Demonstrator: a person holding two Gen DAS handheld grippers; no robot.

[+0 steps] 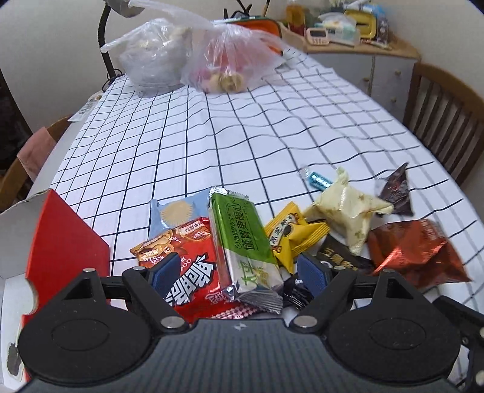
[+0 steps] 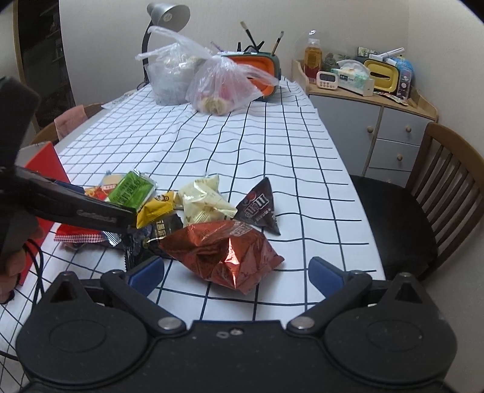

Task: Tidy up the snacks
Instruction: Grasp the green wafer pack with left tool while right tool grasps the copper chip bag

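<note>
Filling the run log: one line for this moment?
left gripper: open over green packet | right gripper: open near red foil bag | nothing held

**A Small Dining Corner with Plain Walls**

Pale, plain walls meet at a corner behind the table, which wears a white cloth with a thin dark grid; at its far end stands a grey desk lamp on a curved black neck, its shade tilted down; on the right side a wooden chair with a slatted back and dark seat is drawn near the table edge; beyond it, against the wall, sits a grey cabinet with round knobs and a light wooden top crowded with small items; on the left another wooden chair carries a pink cloth; the light is soft and even.
</note>
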